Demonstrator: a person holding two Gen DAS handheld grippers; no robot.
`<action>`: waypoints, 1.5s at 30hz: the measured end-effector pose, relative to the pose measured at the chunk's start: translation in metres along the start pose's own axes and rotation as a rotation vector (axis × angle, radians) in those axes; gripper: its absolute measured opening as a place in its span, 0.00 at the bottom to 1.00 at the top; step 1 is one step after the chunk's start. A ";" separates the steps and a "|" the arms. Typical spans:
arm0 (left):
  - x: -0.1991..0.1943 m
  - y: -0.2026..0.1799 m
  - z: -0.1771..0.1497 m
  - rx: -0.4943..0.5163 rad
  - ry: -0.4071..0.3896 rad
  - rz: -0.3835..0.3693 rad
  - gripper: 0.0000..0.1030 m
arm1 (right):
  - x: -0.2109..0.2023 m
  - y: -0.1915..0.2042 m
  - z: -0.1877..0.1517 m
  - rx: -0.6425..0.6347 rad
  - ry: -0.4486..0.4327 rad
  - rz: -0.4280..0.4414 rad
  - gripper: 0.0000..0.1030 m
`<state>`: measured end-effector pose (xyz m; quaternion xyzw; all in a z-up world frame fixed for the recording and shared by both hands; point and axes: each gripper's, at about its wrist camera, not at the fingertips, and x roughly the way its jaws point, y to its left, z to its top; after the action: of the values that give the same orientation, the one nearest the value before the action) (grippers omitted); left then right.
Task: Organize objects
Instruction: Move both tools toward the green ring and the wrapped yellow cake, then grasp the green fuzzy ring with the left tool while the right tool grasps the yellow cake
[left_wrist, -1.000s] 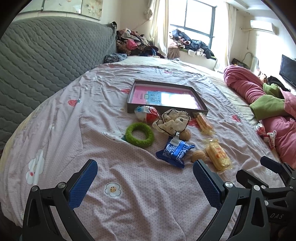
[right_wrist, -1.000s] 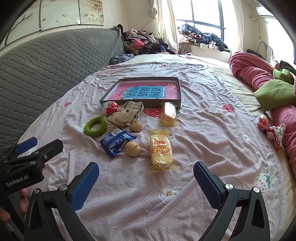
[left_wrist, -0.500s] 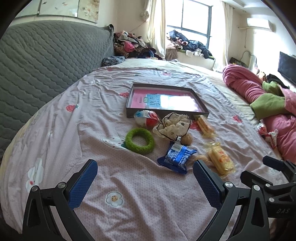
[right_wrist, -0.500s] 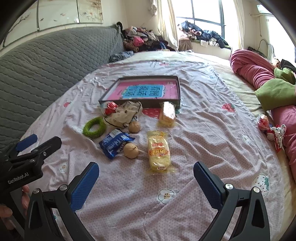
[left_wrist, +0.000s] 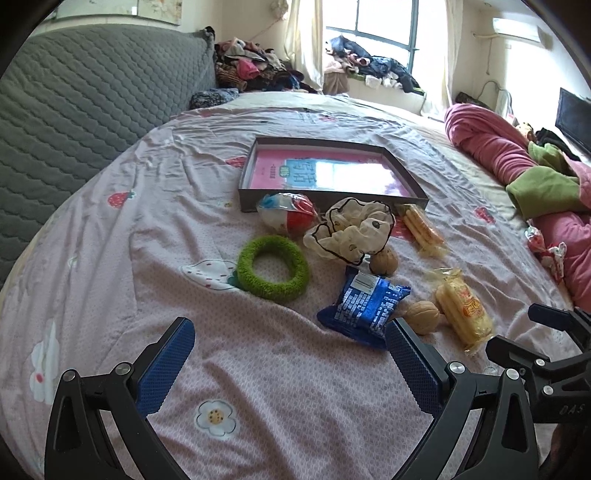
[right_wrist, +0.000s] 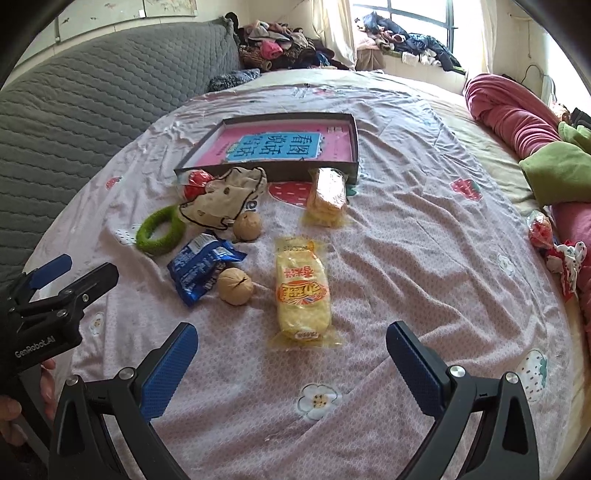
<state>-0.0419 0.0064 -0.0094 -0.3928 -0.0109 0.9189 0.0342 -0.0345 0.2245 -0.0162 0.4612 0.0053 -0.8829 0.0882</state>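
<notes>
Pink bed sheet (right_wrist: 406, 229) carries everything | dark tray (right_wrist: 354, 144) far centre, book inside | yellow snack pack (right_wrist: 301, 291) ahead of right gripper (right_wrist: 291, 354), spread wide, empty | blue packet (left_wrist: 364, 308) just beyond left gripper (left_wrist: 290, 350), also wide apart, empty | green ring (left_wrist: 273, 267) left of packet | two walnuts (right_wrist: 234, 286) beside packet.
</notes>
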 end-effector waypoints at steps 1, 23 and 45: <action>0.003 -0.002 0.001 0.005 0.006 -0.003 1.00 | 0.003 -0.001 0.001 0.001 0.007 -0.004 1.00; 0.086 0.024 0.018 -0.015 0.100 0.025 1.00 | 0.055 -0.017 0.016 0.008 0.095 0.013 0.93; 0.121 0.024 0.030 0.028 0.114 0.020 0.66 | 0.077 -0.009 0.022 -0.066 0.127 0.007 0.56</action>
<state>-0.1483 -0.0091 -0.0775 -0.4441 0.0077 0.8954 0.0309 -0.0973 0.2195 -0.0667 0.5131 0.0386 -0.8509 0.1059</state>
